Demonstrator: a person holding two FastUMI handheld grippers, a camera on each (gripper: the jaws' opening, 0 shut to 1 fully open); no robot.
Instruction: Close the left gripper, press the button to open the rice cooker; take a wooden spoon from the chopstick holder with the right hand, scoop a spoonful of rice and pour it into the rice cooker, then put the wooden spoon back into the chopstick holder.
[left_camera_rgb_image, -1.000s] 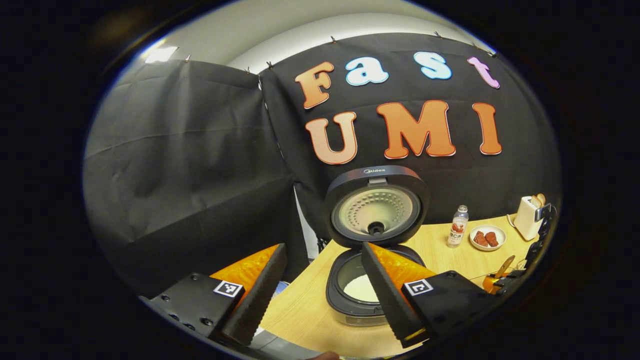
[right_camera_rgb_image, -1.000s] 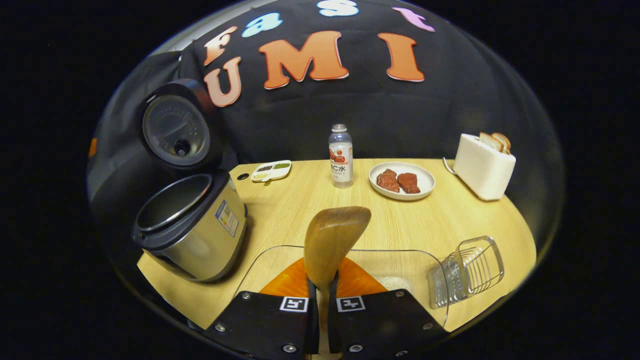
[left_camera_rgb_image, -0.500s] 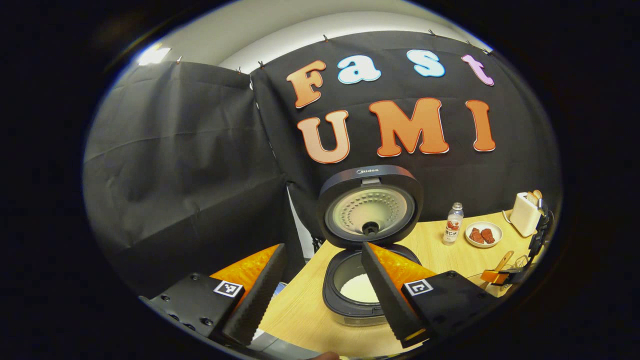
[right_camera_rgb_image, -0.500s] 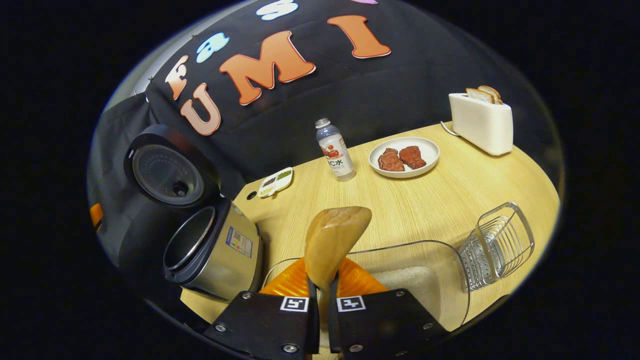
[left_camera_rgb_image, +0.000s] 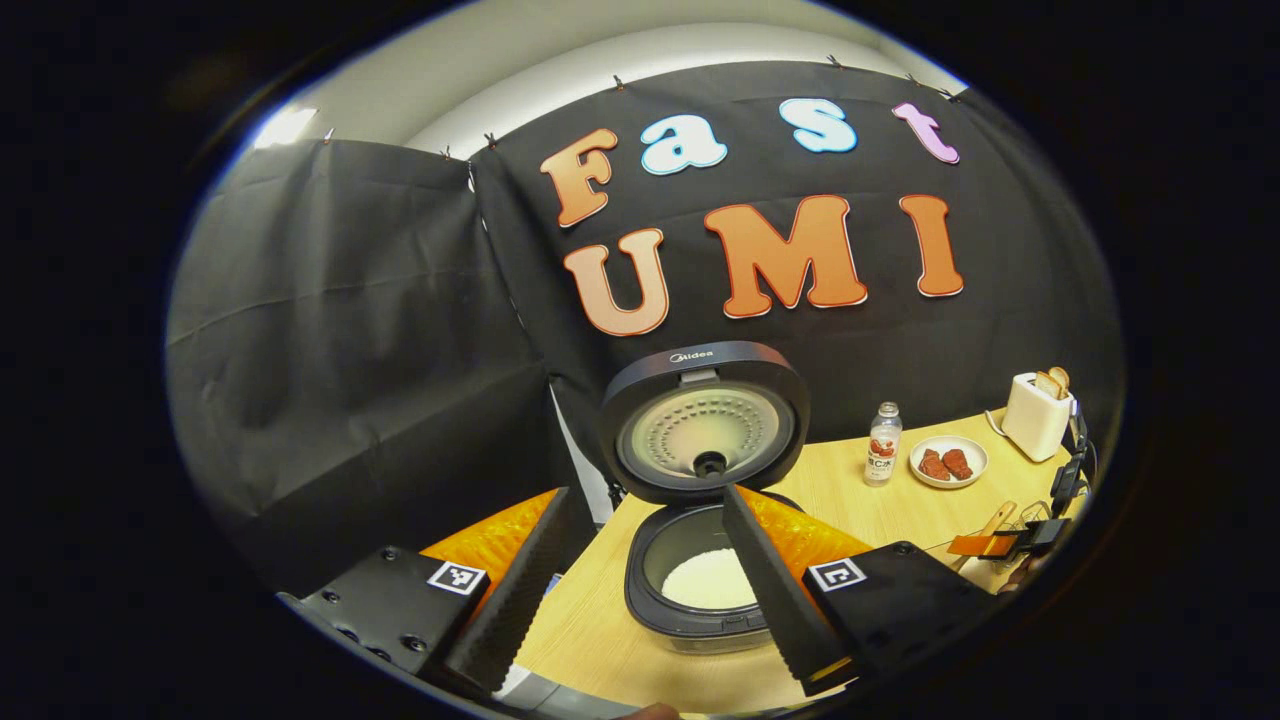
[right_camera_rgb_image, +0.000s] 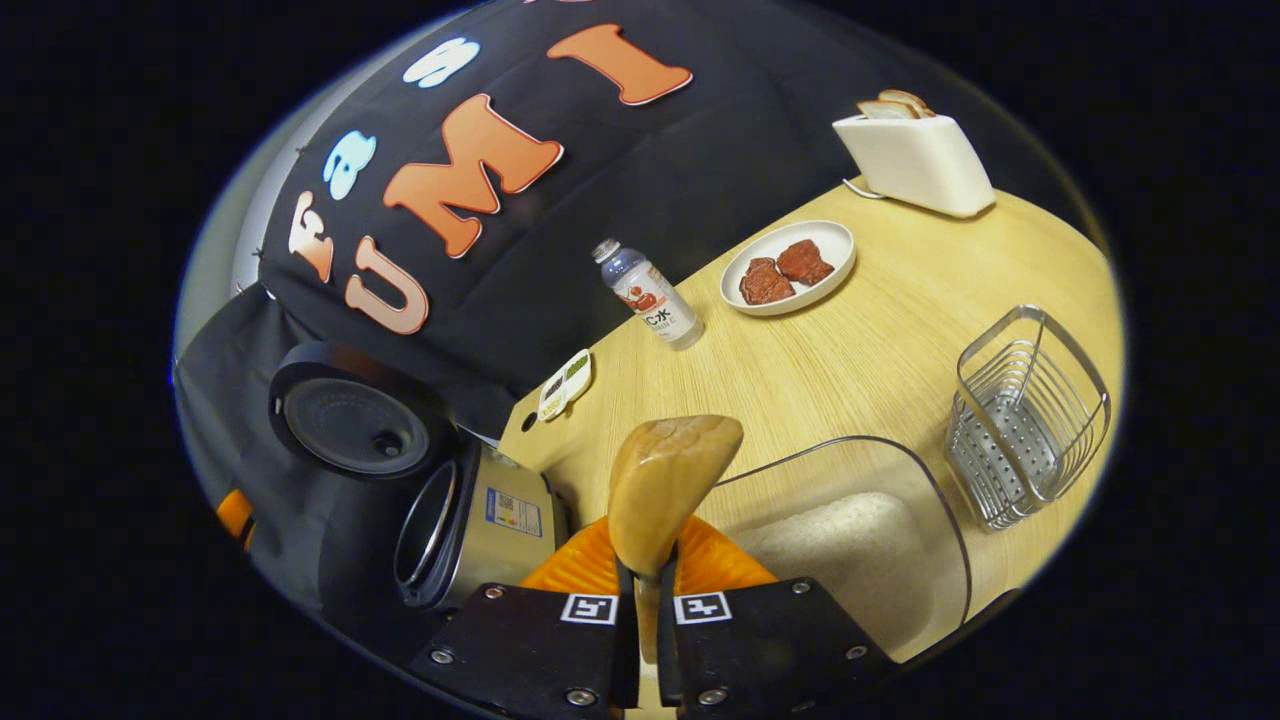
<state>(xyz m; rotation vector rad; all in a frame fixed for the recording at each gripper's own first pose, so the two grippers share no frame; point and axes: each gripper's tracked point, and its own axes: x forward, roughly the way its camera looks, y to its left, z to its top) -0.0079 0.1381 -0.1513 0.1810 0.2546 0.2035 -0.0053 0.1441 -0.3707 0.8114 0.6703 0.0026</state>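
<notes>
The rice cooker (left_camera_rgb_image: 700, 600) stands open with its lid (left_camera_rgb_image: 705, 420) upright, and white rice lies in its pot (left_camera_rgb_image: 708, 578). My left gripper (left_camera_rgb_image: 648, 500) hovers open in front of it, holding nothing. My right gripper (right_camera_rgb_image: 645, 575) is shut on the handle of the wooden spoon (right_camera_rgb_image: 668, 480), whose bowl points forward over the near rim of a clear rice container (right_camera_rgb_image: 850, 540). The wire chopstick holder (right_camera_rgb_image: 1030, 415) sits just right of that container. The cooker (right_camera_rgb_image: 470, 520) lies to the spoon's left. The right gripper (left_camera_rgb_image: 1000, 542) with the spoon also appears far right in the left gripper view.
On the wooden table (right_camera_rgb_image: 850, 350) stand a drink bottle (right_camera_rgb_image: 650, 295), a plate with meat pieces (right_camera_rgb_image: 785, 265), a white toaster with bread (right_camera_rgb_image: 910, 160) and a small divided dish (right_camera_rgb_image: 565, 385). The booth's black cloth backs the table.
The right gripper has rolled with the spoon, so its scene tilts and the rice container and holder loom nearer. The left gripper has drifted, shifting the cooker leftward in its view.
</notes>
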